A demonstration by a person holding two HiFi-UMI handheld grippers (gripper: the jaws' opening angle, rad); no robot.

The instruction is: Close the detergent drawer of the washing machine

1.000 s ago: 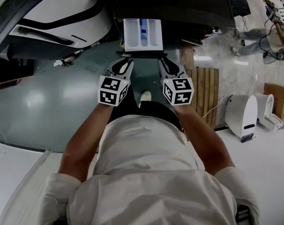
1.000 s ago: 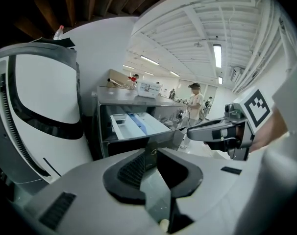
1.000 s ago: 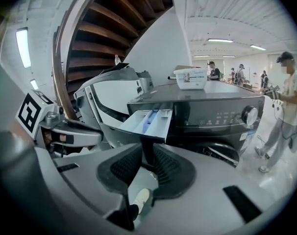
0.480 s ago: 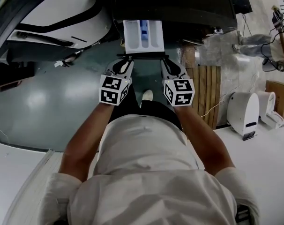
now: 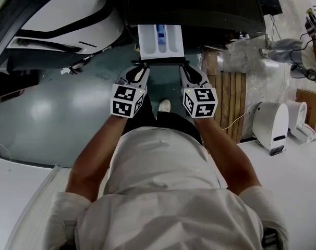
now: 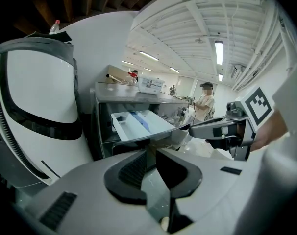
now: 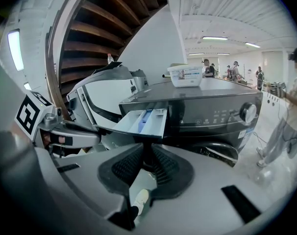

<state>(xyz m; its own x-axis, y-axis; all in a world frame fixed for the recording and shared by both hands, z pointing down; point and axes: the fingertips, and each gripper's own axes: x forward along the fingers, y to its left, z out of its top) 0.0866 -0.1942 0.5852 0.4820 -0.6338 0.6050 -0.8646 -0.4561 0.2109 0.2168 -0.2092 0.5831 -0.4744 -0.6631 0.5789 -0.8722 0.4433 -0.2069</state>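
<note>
The white detergent drawer with a blue insert sticks out of the dark washing machine. Its dark front panel faces me. My left gripper and right gripper both sit at that panel, one at each end, tips against it. In the left gripper view the drawer lies just beyond my shut left gripper, and the right gripper shows alongside. In the right gripper view the drawer stands above the shut right gripper. Nothing is held between either pair of jaws.
A white machine with a dark-rimmed door stands at the left. A white box rests on the washer top. A wooden slatted board and a white device are on the floor at right. A person stands nearby.
Both grippers have stayed at the drawer's front panel. The visible white part of the drawer looks slightly shorter, as if it has slid a little into the machine.
</note>
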